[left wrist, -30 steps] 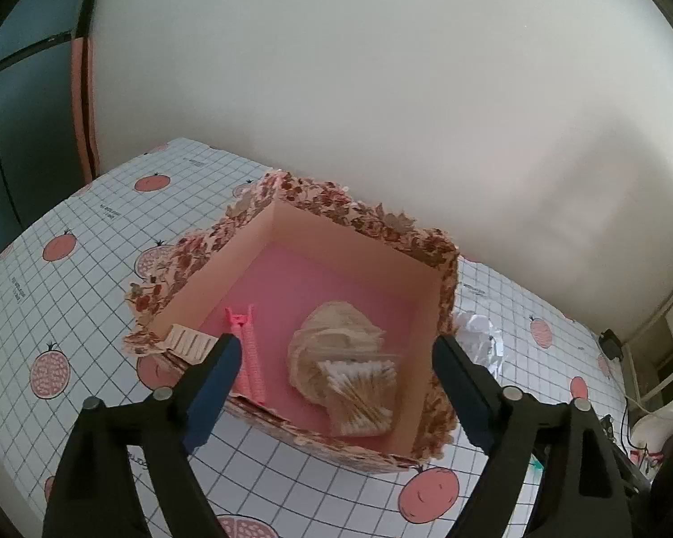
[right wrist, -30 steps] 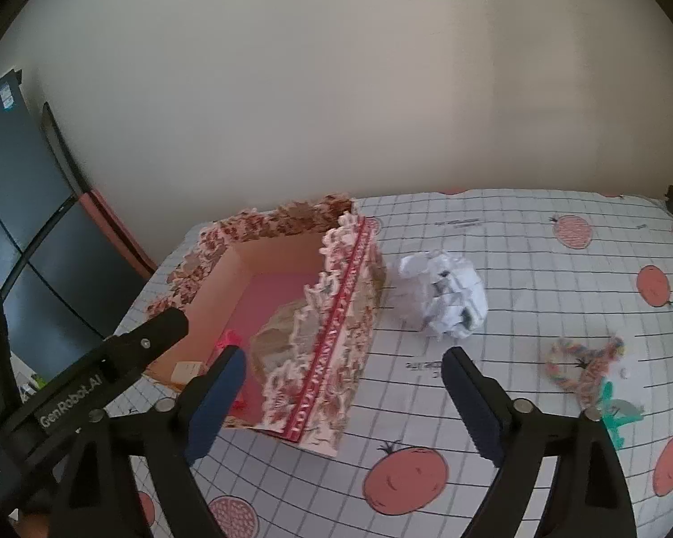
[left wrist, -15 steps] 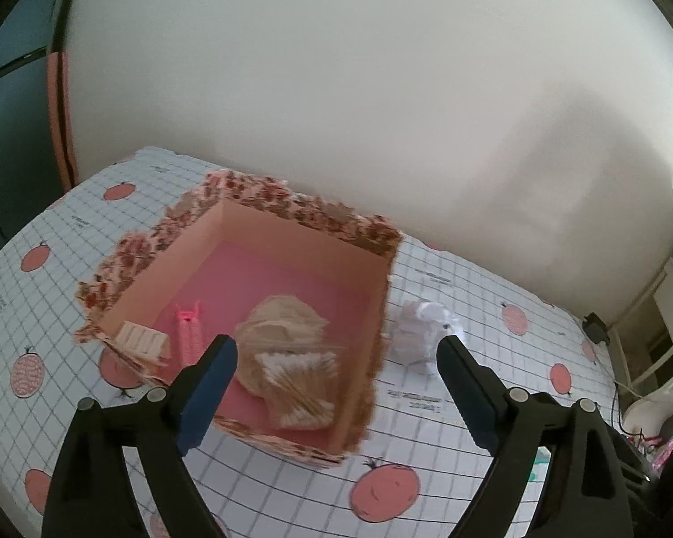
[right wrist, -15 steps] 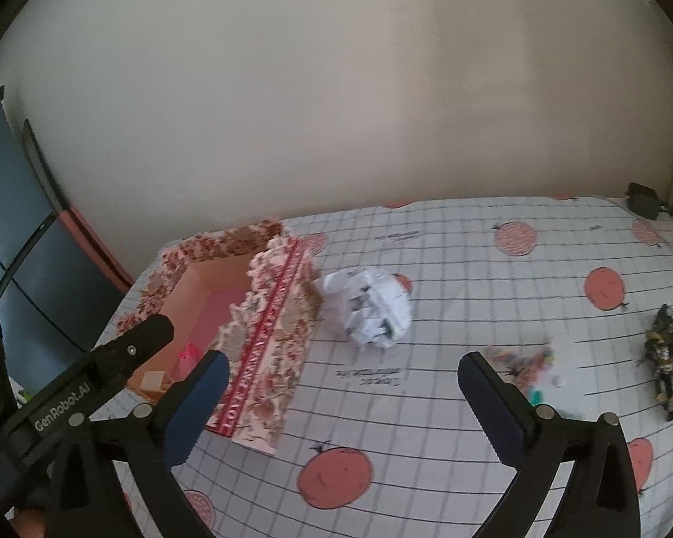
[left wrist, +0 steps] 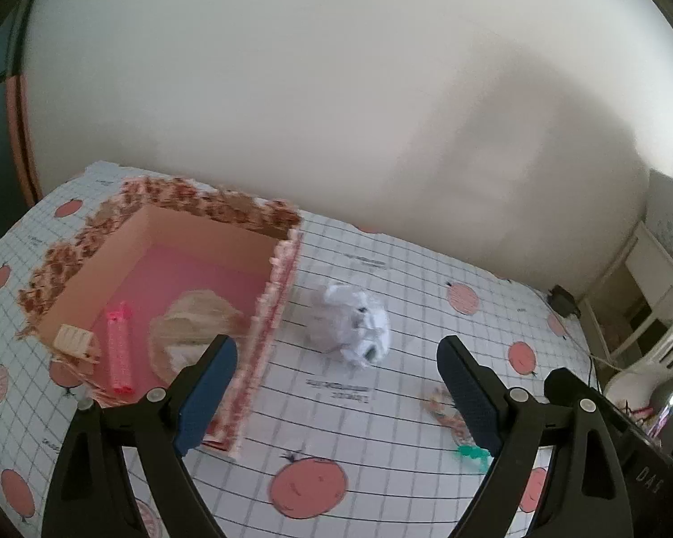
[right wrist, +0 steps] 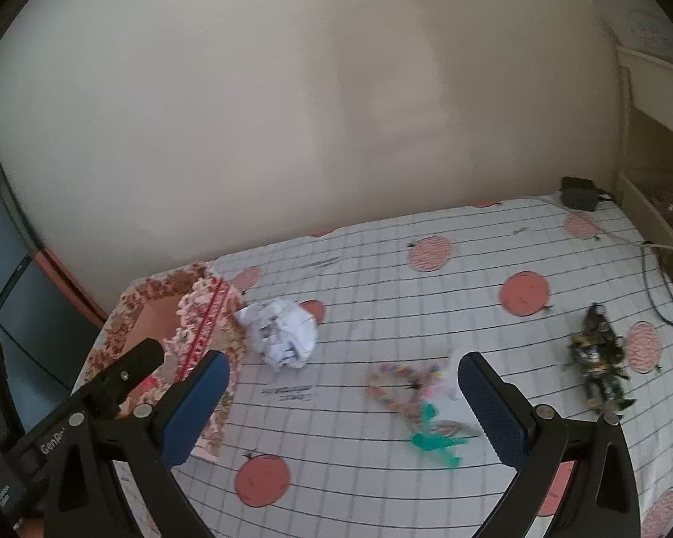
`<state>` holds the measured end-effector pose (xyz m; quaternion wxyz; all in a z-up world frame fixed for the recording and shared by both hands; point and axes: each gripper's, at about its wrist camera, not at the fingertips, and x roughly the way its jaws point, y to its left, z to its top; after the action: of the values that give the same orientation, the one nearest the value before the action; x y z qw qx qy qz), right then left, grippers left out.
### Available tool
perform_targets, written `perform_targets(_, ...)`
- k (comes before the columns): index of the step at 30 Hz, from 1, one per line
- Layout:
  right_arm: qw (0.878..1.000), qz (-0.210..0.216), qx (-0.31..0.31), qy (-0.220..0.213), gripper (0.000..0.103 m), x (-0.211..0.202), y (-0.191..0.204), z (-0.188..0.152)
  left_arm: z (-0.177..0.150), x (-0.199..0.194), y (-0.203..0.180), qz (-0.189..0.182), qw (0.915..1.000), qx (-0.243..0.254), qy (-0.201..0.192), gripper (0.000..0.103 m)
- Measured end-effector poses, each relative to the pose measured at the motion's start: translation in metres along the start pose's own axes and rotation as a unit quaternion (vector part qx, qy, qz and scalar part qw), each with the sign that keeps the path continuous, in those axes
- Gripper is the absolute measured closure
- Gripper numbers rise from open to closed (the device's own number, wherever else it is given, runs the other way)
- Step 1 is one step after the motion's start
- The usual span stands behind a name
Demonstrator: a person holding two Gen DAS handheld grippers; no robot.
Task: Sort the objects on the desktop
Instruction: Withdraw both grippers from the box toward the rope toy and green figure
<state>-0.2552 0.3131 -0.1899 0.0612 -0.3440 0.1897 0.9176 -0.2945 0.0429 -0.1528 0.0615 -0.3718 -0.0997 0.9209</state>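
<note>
With a comb [left wrist: 120, 349] and some packets already in the box [left wrist: 287, 269], the paper ball [left wrist: 359, 323], braided cord [right wrist: 397, 392] and toy figure [right wrist: 599, 358] beside it wait, both the left gripper [left wrist: 336, 390] and the right gripper [right wrist: 343, 403] wide open and empty.

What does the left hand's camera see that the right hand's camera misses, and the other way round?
Only the left camera looks down into the flowered box: a pink comb-like clip, a small wooden piece and a beige bundle lie on its pink floor. Only the right camera shows the dark toy figure and the black plug at the far edge. Both show the box, the crumpled paper ball beside it, the braided cord with a green piece, and the tomato-print tablecloth. Both the left gripper and the right gripper are open and empty.
</note>
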Motion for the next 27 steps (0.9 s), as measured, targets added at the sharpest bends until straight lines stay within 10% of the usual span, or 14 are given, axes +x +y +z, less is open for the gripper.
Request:
perform_targets(18,0.996,-0.063,0.065,0.002,0.000,-0.013,-0.091,0.004,-0.027,0.043,-0.074,-0.017,0.9972,0.054,0.049,0.012)
perform_targets(27,0.987,-0.097,0.086,0.092,0.000,0.020,-0.110,-0.015,-0.041,0.074,-0.081,0.002,0.9939,0.066,0.088,0.012)
